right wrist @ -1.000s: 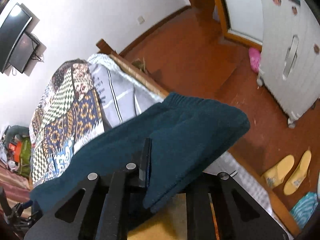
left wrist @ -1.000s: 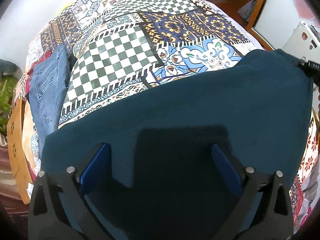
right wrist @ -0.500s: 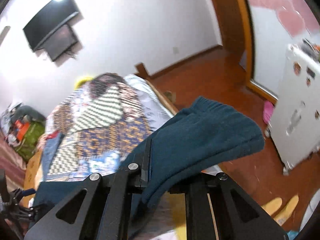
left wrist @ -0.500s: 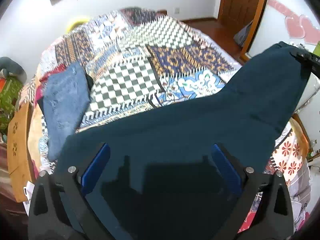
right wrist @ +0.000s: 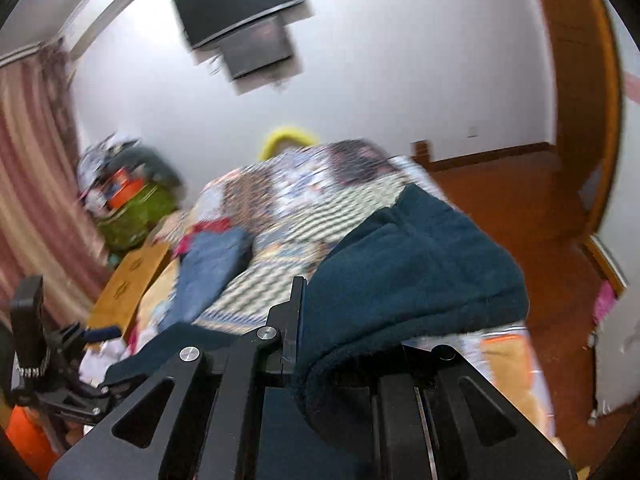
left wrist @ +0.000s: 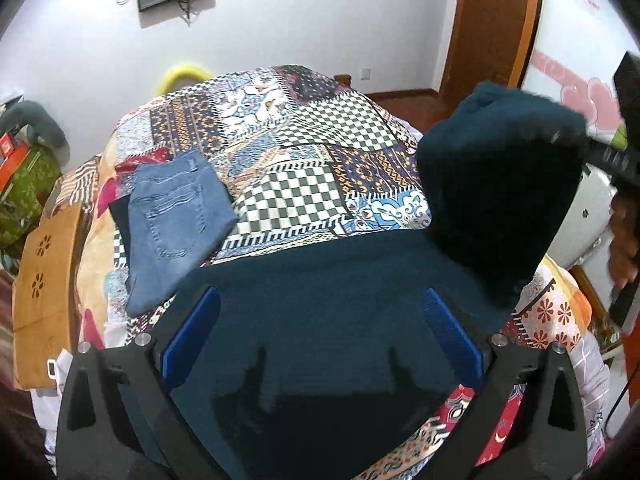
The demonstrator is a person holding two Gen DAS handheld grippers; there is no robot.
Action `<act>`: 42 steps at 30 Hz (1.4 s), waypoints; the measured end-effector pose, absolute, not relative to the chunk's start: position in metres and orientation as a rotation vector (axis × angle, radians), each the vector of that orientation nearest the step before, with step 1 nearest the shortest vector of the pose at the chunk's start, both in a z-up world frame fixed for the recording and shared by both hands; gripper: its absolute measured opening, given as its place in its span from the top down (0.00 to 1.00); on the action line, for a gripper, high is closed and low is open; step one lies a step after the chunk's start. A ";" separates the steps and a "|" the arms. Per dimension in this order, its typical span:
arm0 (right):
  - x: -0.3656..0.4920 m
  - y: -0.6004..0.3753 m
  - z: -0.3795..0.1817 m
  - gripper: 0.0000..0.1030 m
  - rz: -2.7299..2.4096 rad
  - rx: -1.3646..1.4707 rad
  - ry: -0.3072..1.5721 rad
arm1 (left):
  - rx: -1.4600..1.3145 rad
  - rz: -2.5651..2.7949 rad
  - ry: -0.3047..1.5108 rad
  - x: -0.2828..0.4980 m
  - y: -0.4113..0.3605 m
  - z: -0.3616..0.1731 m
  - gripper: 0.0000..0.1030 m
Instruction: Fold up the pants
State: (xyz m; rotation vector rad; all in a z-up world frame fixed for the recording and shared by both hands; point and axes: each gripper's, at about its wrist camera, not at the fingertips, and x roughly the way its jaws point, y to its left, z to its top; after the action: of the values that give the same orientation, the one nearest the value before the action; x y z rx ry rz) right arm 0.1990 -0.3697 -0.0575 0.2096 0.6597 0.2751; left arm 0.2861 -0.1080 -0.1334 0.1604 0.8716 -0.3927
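Observation:
The dark teal pants (left wrist: 320, 280) lie across the near edge of the bed, and one end (left wrist: 492, 184) is lifted into the air at the right. My right gripper (right wrist: 312, 320) is shut on that raised end, and the cloth (right wrist: 420, 272) bunches over its fingers and hides the right fingertip. In the left wrist view this gripper (left wrist: 592, 148) shows at the right edge. My left gripper (left wrist: 320, 300) hangs over the flat part of the pants with its blue pads (left wrist: 188, 340) wide apart, open. It also appears at the lower left of the right wrist view (right wrist: 96, 344).
A folded pair of blue jeans (left wrist: 176, 220) lies on the patchwork quilt (left wrist: 304, 152) at the left. A wooden bed end (left wrist: 44, 292) runs along the left side. A white case (left wrist: 592, 208) and a person's hand (left wrist: 624, 240) are at the right.
Both grippers have risen. The right one has carried the pants' end up and in over the bed while rolling. More of the bed and the wall now shows in both views.

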 end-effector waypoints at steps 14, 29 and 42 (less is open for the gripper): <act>0.194 -0.245 -0.175 0.86 0.510 -0.063 1.024 | 0.106 -0.292 0.905 0.267 -0.048 -0.144 0.00; 0.174 -0.283 -0.124 0.60 0.510 0.033 0.925 | 0.091 -0.329 0.872 0.276 -0.079 -0.126 0.00; 0.181 -0.352 -0.136 0.56 0.293 0.100 0.915 | 0.179 -0.442 0.964 0.299 -0.174 -0.159 0.00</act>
State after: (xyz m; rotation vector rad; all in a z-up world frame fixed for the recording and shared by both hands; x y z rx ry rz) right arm 0.1809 -0.3523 -0.1362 0.0996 0.9150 0.2931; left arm 0.2994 -0.1737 -0.1594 0.1785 0.9639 -0.4425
